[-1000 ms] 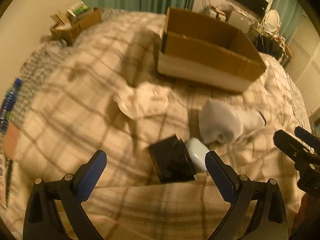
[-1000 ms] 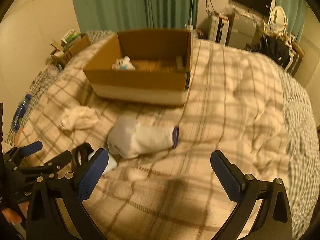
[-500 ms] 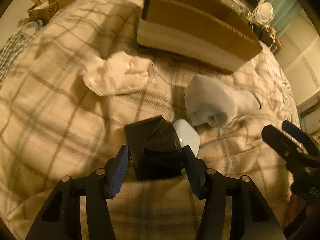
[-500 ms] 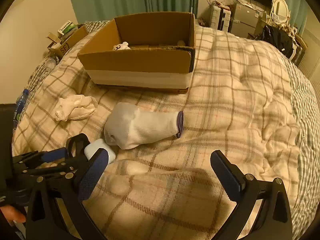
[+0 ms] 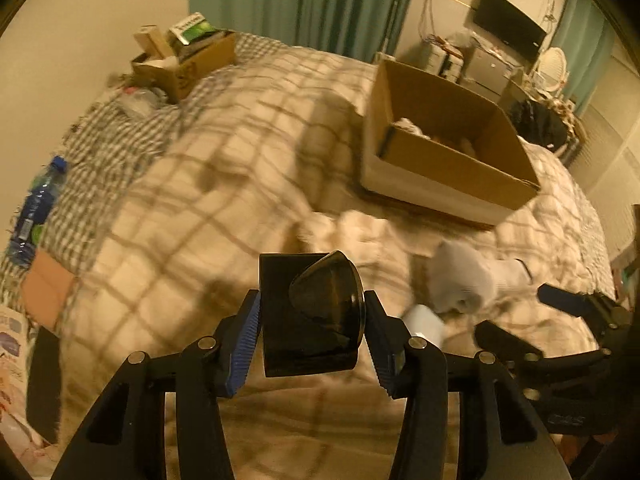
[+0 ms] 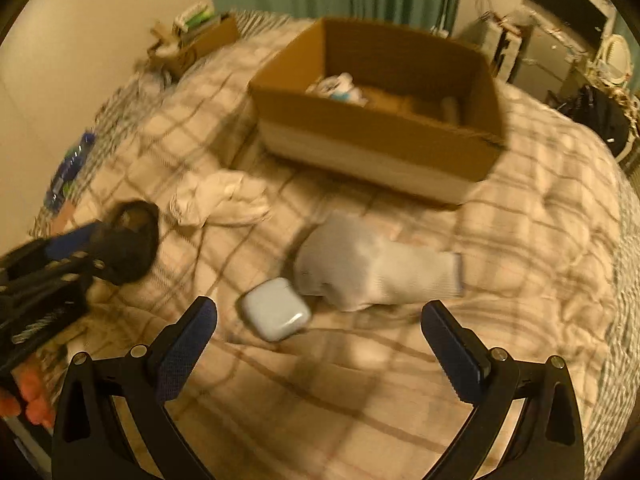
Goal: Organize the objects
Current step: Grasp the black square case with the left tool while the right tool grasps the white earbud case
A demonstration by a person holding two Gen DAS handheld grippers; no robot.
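Observation:
My left gripper (image 5: pixel 312 310) grips a glossy black object (image 5: pixel 308 280) between its blue pads and holds it above the plaid quilt; its jaws are still closing slightly. A white earbud case (image 6: pixel 276 314) lies on the quilt against the toe of a grey sock (image 6: pixel 368 268). My right gripper (image 6: pixel 320 312) hovers open just in front of them, with nothing between its fingers. A crumpled white cloth (image 6: pixel 220 198) lies further left. An open cardboard box (image 6: pixel 376 136) with a few items inside stands behind. From the right wrist, the left gripper (image 6: pixel 80 248) is a blur at the left edge.
The plaid quilt (image 5: pixel 180 220) covers the whole bed. A small cardboard box (image 5: pixel 184 64) of odds and ends sits at the far left corner, and a blue bottle (image 5: pixel 36 208) lies off the left side. A TV (image 5: pixel 508 28) and cluttered furniture stand behind.
My left gripper went from wide open to shut around the black object and lifted it off the quilt. The right gripper shifted left toward the earbud case and stayed open.

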